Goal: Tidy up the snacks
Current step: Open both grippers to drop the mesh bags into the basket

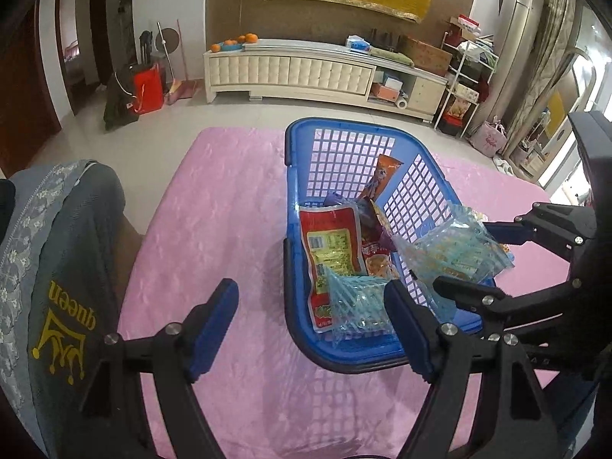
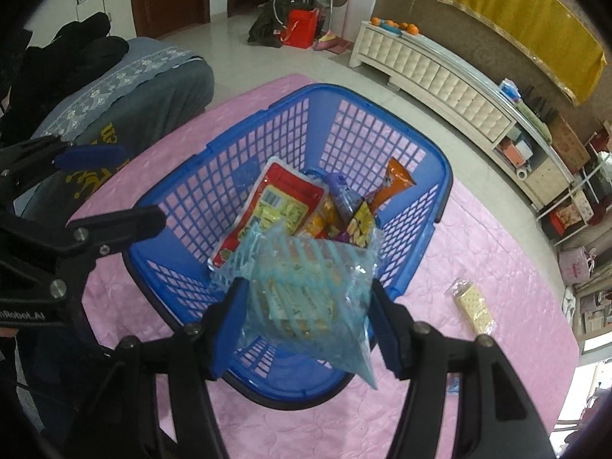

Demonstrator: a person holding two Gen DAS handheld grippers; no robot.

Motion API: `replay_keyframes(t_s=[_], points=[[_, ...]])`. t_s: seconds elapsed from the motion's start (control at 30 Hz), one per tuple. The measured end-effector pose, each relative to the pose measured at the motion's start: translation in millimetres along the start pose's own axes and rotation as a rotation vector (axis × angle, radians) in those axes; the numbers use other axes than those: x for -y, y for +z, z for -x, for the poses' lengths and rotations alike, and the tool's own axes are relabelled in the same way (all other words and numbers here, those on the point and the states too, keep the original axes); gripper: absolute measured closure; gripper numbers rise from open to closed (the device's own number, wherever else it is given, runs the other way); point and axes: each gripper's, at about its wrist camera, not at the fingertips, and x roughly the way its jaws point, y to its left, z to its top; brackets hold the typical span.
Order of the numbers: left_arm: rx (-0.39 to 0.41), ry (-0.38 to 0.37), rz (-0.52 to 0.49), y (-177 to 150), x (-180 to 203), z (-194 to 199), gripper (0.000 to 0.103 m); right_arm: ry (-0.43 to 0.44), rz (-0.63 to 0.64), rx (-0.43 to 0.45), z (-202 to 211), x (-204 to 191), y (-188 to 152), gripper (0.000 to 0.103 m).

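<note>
The right gripper [image 2: 306, 329] clamps a blue snack bag [image 2: 306, 298] above the blue basket [image 2: 382, 99], while the left gripper [image 1: 311, 329] stands apart, holding nothing.

Ahead of the right fingers [image 2: 376, 329], the blue basket [image 2: 382, 134] is crowded with packets; its far end stays open. Pink desk [image 1: 214, 210] before the left fingers [image 1: 214, 321] lies bare.
</note>
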Motion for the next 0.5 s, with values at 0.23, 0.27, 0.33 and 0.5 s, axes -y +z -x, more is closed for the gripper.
replay_keyframes(t_s=[0.23, 0.27, 0.33, 0.5], points=[[0.011, -0.008, 0.012, 0, 0, 7, 0.026, 0.052, -0.026, -0.025, 2, 8, -7, 0.024], [0.013, -0.008, 0.007, 0, 2, 8, 0.026, 0.053, -0.027, -0.020, 5, 8, -9, 0.021], [0.012, -0.006, -0.007, 0, 9, 10, 0.026, 0.050, -0.036, -0.001, 13, 12, -14, 0.017], [0.032, -0.012, -0.052, 2, 31, 20, 0.024, 0.052, -0.070, 0.033, 36, 25, -20, 0.017]])
